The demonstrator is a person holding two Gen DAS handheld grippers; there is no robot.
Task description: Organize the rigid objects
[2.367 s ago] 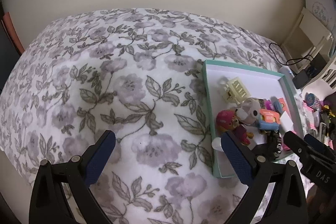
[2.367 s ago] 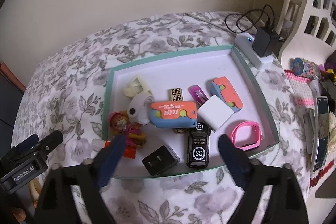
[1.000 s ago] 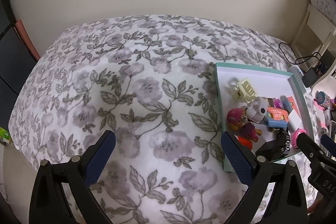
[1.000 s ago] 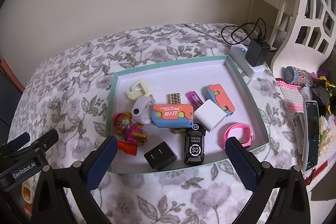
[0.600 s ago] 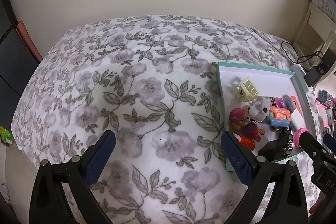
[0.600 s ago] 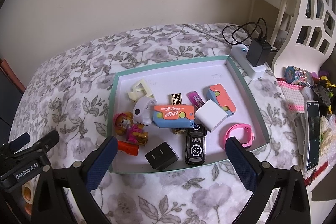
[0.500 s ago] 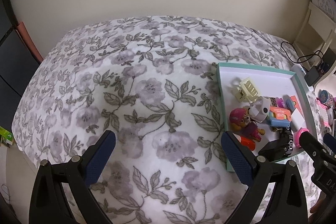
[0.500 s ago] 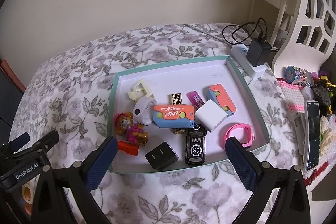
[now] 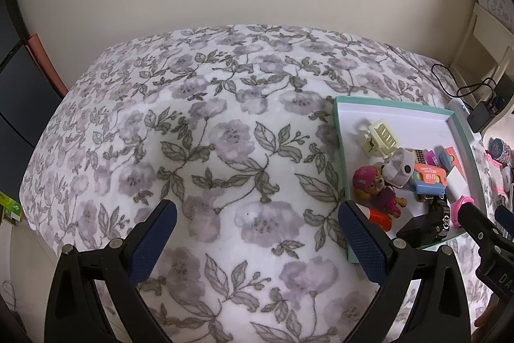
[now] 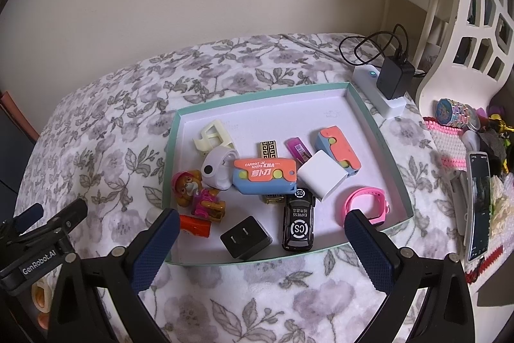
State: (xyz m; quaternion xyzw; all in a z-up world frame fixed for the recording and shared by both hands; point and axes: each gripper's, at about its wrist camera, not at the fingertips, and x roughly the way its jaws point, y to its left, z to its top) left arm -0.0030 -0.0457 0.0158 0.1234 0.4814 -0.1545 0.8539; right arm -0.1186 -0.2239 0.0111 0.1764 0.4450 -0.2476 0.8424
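Your left gripper (image 9: pixel 255 225) spread wide, empty, over floral blanket (image 9: pixel 225 150), your right gripper (image 10: pixel 261 230) also spread, empty, at near edge of teal tray (image 10: pixel 379 130), tray holds toy car (image 10: pixel 298 219), blk charger (image 10: pixel 245 237), pink band (image 10: pixel 367 201), pup figure (image 10: pixel 196 193) etc.

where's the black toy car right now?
In the right wrist view the toy car lies in the teal tray, near its front edge, between the black plug on its left and the pink watch on its right.
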